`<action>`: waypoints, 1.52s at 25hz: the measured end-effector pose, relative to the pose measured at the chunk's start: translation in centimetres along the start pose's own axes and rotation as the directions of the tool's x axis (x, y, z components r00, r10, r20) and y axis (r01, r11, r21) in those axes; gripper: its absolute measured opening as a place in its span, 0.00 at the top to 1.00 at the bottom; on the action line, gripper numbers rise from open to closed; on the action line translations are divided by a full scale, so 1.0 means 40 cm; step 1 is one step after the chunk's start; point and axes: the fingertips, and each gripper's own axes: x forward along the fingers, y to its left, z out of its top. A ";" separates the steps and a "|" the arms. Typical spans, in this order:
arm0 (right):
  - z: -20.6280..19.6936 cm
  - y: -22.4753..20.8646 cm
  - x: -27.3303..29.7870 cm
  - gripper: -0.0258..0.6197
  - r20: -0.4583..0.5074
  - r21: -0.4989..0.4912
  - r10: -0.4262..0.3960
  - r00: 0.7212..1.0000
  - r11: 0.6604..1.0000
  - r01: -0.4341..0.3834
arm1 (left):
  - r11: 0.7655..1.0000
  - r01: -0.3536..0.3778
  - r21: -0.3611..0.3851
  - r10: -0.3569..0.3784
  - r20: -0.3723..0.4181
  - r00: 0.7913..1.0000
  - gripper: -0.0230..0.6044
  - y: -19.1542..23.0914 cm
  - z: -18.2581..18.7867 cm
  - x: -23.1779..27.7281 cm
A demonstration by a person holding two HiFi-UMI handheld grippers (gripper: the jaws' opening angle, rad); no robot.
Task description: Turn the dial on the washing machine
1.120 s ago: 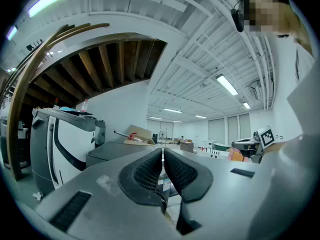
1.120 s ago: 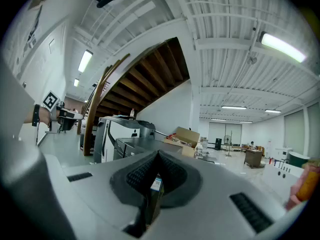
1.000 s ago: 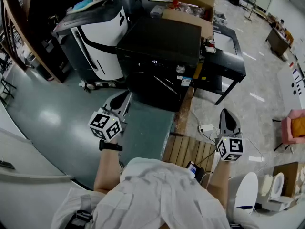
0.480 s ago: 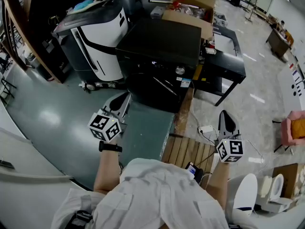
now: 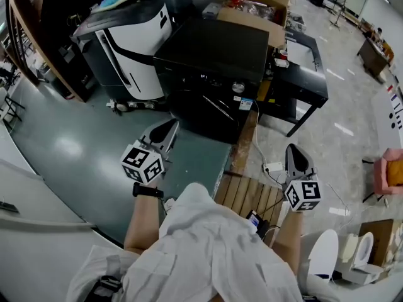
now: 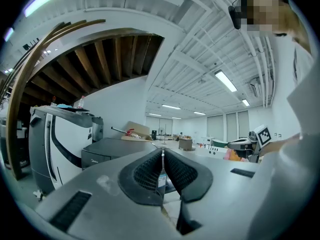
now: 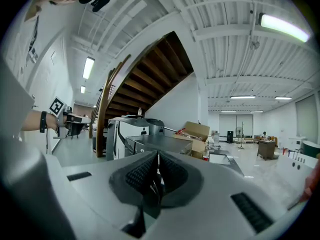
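- Holds the left hand-held gripper (image 5: 167, 128) at the near left, jaws pressed together with nothing between them, tips aimed at the far washing machine (image 5: 214, 61).
- Holds the right hand-held gripper (image 5: 295, 153) at the near right, jaws likewise shut flat on each other and empty, over pale floor just beside a white power strip (image 5: 274, 168).
- Confirms this in the left gripper view, ribbed pads (image 6: 147, 171) meeting along one thin line, with the machine's dark top (image 6: 107, 151) beyond them on the left.
- Repeats it in the right gripper view, pads (image 7: 137, 174) touching, with the machine (image 7: 155, 144) straight ahead and far off.
- Leaves both well short of the machine, touching nothing.
- Finds the dial (image 5: 238, 88) on the machine's front panel toward its right end: round, silvery, just right of a small lit display (image 5: 206, 77), with nothing on it.
- Puts the black machine between a white-and-black appliance (image 5: 135, 33) on the left and a black bench (image 5: 305, 74) on the right.
- Adds an open cardboard box (image 5: 255, 8) just beyond its far right corner.
- Lays a wooden slatted pallet (image 5: 249, 197) near, between the two, at the right edge of a green mat (image 5: 195, 168).
- Wears a black wristband (image 5: 148, 191) on the left wrist.
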 end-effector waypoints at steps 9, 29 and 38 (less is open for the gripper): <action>-0.014 0.041 0.094 0.90 -0.026 0.006 0.084 0.996 0.996 -0.084 | 0.998 -0.054 -0.011 0.054 0.005 0.999 0.94 0.063 0.003 -0.002; -0.114 0.021 0.536 0.76 -0.168 0.040 0.173 0.970 0.985 -0.169 | 0.995 -0.024 -0.101 0.017 -0.077 0.997 0.94 0.301 -0.148 0.293; -0.192 0.042 0.752 0.68 -0.257 0.053 0.230 0.939 0.973 -0.224 | 0.992 -0.017 -0.128 0.002 -0.111 0.994 0.94 0.394 -0.222 0.424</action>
